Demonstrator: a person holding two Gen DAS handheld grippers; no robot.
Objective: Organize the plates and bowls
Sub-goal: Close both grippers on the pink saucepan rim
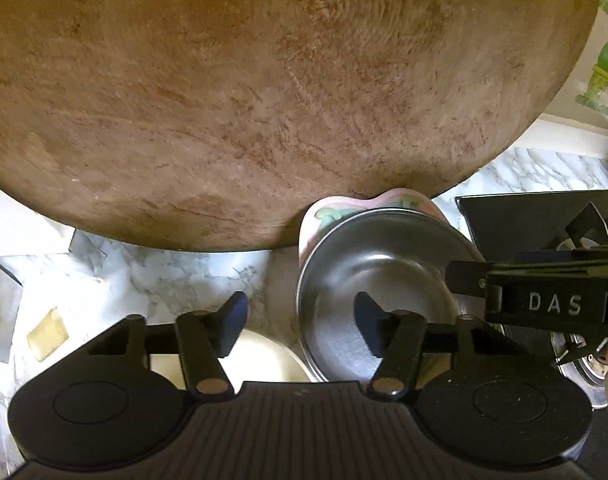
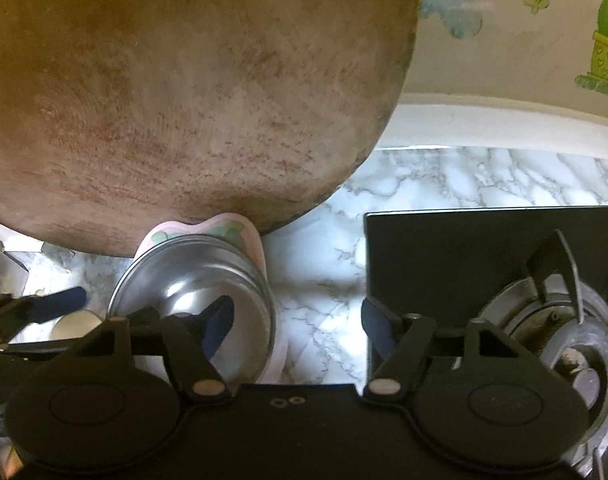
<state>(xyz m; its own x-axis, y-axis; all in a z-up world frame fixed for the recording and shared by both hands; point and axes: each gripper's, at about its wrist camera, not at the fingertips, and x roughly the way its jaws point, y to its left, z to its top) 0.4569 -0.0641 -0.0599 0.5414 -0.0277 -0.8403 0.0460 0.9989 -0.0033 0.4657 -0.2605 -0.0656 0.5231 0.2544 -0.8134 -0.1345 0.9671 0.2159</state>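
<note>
A steel bowl [image 1: 384,280] [image 2: 192,288] sits inside a pink flowered dish [image 1: 400,198] [image 2: 240,228] on the marble counter. My left gripper [image 1: 300,320] is open and straddles the bowl's left rim: one finger hangs inside the bowl, the other outside above a cream plate [image 1: 264,356]. My right gripper [image 2: 298,326] is open and straddles the bowl's right rim, with its left finger inside the bowl and its right finger over the counter. The pads of neither gripper press on the rim.
A big round wooden board [image 1: 264,100] [image 2: 184,100] stands just behind the dishes. A black gas stove [image 2: 464,248] with its burner [image 2: 552,328] lies to the right. Bare marble counter [image 2: 324,272] shows between bowl and stove.
</note>
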